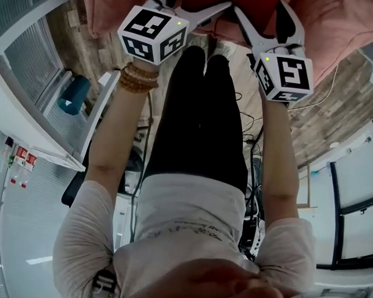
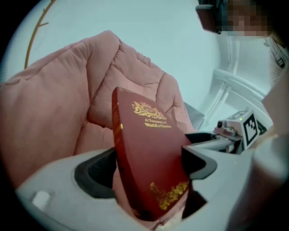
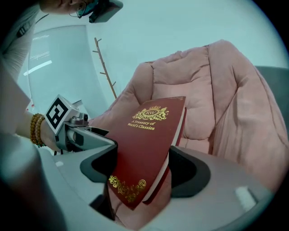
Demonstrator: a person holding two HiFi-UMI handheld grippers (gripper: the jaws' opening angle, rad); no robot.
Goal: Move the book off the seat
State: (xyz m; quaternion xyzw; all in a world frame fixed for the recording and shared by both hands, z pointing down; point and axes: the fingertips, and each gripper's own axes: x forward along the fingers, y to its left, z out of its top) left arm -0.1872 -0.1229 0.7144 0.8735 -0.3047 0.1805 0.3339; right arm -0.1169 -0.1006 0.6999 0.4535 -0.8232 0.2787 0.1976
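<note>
Fingers wide, tight on book

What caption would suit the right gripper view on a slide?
Right gripper holding a red book between its jaws, in front of a pink cushioned seat.

The book stands between left tool and right tool, before the seat.

A wood-plank floor lies under loose black cables. A teal object, possibly a bag, rests on a white-framed surface, with 2 red-labelled items apart from it.
</note>
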